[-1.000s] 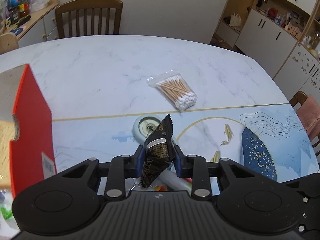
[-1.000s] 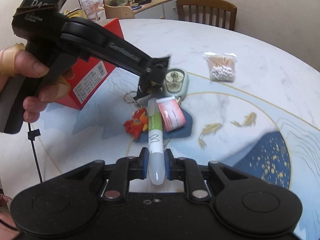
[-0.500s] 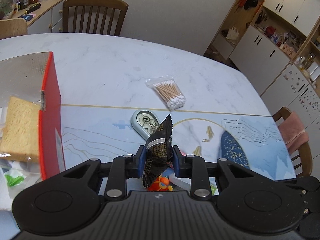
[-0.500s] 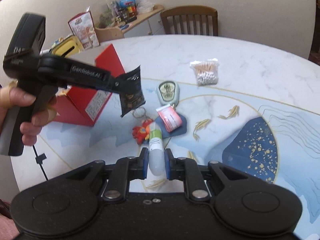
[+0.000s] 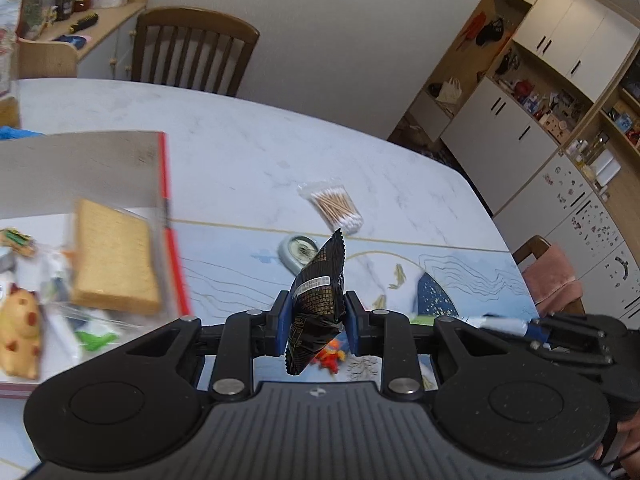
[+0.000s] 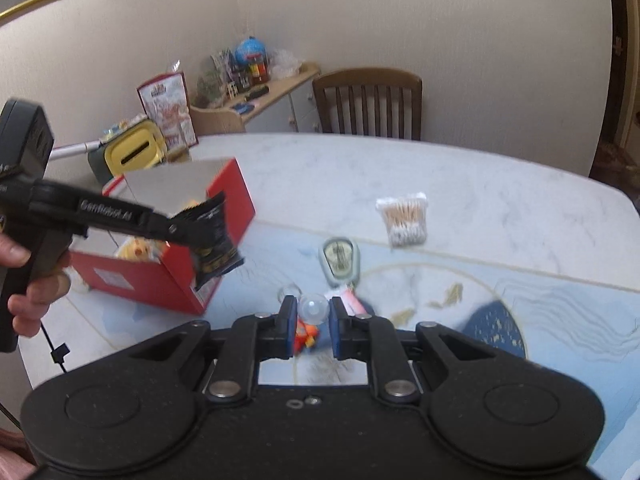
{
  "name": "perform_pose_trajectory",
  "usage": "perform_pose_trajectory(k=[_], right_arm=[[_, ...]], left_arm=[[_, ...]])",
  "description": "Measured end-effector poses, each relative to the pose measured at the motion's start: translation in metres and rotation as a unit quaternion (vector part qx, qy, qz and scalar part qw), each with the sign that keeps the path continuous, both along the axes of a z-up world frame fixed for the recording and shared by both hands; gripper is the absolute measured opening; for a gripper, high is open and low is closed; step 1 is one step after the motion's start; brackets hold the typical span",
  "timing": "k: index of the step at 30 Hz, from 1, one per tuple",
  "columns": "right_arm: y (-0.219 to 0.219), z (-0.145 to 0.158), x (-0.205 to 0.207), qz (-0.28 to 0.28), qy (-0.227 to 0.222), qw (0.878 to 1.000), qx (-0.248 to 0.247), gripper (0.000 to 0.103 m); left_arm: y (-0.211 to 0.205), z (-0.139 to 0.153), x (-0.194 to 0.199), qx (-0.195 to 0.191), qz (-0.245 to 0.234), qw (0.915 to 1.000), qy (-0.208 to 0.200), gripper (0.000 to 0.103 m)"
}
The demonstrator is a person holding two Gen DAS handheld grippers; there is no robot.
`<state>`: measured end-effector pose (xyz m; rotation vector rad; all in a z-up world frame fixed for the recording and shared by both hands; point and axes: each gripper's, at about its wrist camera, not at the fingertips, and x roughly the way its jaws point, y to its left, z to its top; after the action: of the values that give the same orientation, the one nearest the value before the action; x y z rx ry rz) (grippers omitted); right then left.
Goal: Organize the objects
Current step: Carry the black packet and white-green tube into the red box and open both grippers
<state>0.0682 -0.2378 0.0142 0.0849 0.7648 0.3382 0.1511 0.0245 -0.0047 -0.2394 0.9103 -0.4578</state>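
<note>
Both tools lifted off tabletop (image 5: pixel 248 168) since moment ago, each with load; left tool (image 5: pixel 316 322) pinching black snack packet (image 5: pixel 318 300), now nearer red box (image 6: pixel 176 280), drop-in likely next

Right tool (image 6: pixel 314 322) pressed on white tube (image 6: pixel 314 307), seen end-on

Cotton swab bag (image 5: pixel 334 208), green round case (image 5: pixel 298 250), orange toy (image 5: pixel 330 356) remain on tabletop

Box already holds sponge (image 5: pixel 112 260), toy pig (image 5: pixel 18 328); near box wall stands in way

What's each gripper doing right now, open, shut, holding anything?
Left gripper: shut on the black snack packet.
Right gripper: shut on the white tube, seen end-on.
</note>
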Motion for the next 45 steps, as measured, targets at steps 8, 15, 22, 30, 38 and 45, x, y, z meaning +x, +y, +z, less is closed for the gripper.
perform_pose_trajectory(k=[8, 15, 22, 30, 38, 45], right_arm=[[0.035, 0.03, 0.015, 0.011, -0.038, 0.999, -0.002, 0.015], [0.081, 0.045, 0.031, 0.031, -0.061, 0.998, 0.007, 0.015], [0.133, 0.053, 0.05, 0.055, -0.079, 0.995, 0.017, 0.015], [0.185, 0.043, 0.073, 0.077, -0.072, 0.994, 0.021, 0.015], [0.227, 0.021, 0.093, 0.099, -0.066, 0.993, 0.003, 0.015], [0.253, -0.005, 0.11, 0.108, -0.046, 0.993, -0.006, 0.015]], left_arm=[[0.062, 0.023, 0.001, 0.001, 0.03, 0.9994, -0.018, 0.026], [0.112, 0.035, 0.005, 0.015, 0.052, 0.9979, -0.034, 0.026], [0.152, 0.033, 0.01, 0.053, 0.066, 0.9956, -0.041, 0.026], [0.194, 0.022, 0.022, 0.09, 0.077, 0.9925, -0.034, 0.026], [0.212, 0.003, 0.045, 0.132, 0.069, 0.9887, -0.019, 0.026], [0.207, -0.02, 0.069, 0.18, 0.043, 0.9827, -0.008, 0.026]])
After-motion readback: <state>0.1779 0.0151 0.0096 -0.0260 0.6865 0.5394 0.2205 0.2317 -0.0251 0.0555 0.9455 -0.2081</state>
